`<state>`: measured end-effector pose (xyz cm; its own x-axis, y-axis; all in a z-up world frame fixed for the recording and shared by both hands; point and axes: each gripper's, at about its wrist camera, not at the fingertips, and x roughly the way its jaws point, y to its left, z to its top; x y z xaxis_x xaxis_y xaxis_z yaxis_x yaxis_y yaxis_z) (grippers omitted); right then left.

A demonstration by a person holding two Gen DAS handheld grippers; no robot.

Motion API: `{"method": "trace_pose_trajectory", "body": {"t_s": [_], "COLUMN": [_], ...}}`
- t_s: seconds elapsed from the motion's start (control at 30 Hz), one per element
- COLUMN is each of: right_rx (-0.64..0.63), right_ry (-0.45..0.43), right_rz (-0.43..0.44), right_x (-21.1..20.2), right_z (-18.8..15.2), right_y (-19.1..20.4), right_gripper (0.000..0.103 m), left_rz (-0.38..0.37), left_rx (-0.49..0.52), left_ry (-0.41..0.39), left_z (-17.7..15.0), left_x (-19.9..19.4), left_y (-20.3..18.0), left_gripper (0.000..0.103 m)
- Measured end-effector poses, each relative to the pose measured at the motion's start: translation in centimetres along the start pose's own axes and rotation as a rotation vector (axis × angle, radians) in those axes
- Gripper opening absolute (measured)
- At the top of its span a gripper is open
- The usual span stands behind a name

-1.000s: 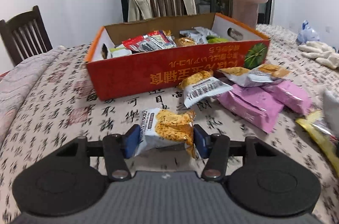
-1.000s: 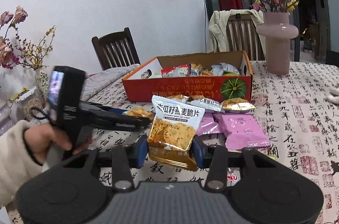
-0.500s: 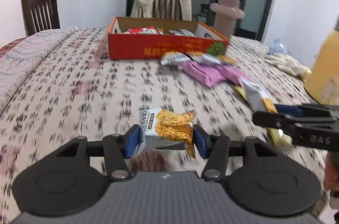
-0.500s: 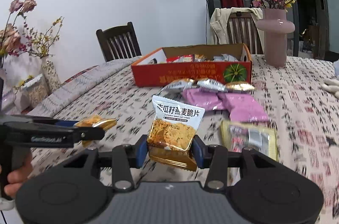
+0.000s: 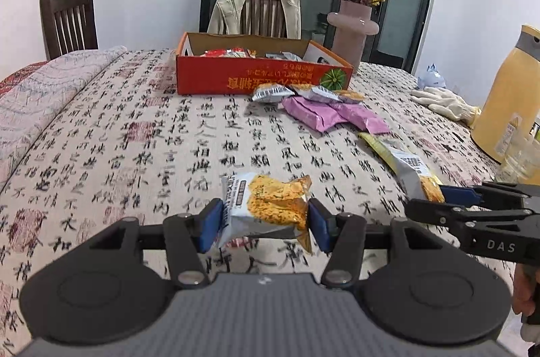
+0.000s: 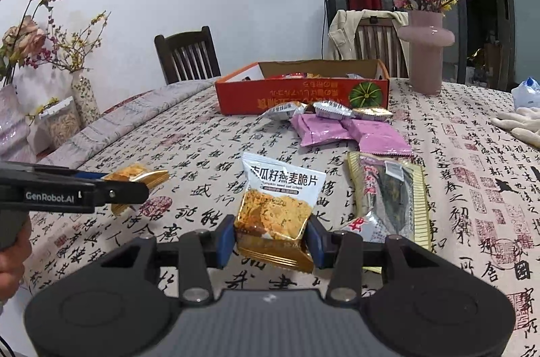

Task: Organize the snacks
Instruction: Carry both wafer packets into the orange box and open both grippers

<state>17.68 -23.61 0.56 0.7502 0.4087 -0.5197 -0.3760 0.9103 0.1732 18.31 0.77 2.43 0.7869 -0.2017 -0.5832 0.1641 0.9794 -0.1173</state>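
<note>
The left tool [image 5: 265,222] was clamped, blue pads partly apart, on a small white-and-orange foil crisp packet [image 5: 270,205] held clear of the bench [image 5: 101,137]. The right tool [image 6: 271,235] gripped a matching white-and-gold crisp packet [image 6: 278,205] upright between narrowly spaced pads. Just right of the right tool lay a flat gold-edged clear pouch [image 6: 388,198] on the bench. Farther ahead lay two pink wrapped packs [image 6: 347,134] and three small silver sachets [image 6: 324,110], touching the near wall of the open orange cardboard box [image 6: 303,93], which already held assorted packets.

Judged step: carrying, with both packets lifted and well short of the box. The next move called for advancing each tool over the near wall, lowering, then opening the pads to release. Both tools were close together, so collision was a risk.
</note>
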Motion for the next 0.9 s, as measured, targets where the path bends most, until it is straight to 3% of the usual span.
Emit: {"method": "trace_pose_trajectory", "body": {"t_s": [0.23, 0.53, 0.7, 0.9], "right_rx": [-0.001, -0.049, -0.098, -0.077], "right_ry": [-0.018, -0.079, -0.109, -0.061], "right_rz": [-0.007, 0.011, 0.01, -0.006], "right_x": [1.3, 5.5, 9.6, 17.7], "right_z": [2.4, 10.9, 16.2, 21.8], "right_y": [-1.2, -3.5, -4.5, -7.6], "right_gripper": [0.043, 0.043, 0.043, 0.043], "left_rz": [0.005, -0.003, -0.024, -0.01], "left_rx": [0.004, 0.043, 0.011, -0.041], "left_ry": [-0.052, -0.15, -0.111, -0.03], "left_z": [4.2, 14.0, 19.2, 22.1], "left_x": [2.1, 8.6, 15.6, 23.3], "left_y": [1.6, 4.4, 6.4, 8.3], "left_gripper": [0.055, 0.056, 0.056, 0.056]}}
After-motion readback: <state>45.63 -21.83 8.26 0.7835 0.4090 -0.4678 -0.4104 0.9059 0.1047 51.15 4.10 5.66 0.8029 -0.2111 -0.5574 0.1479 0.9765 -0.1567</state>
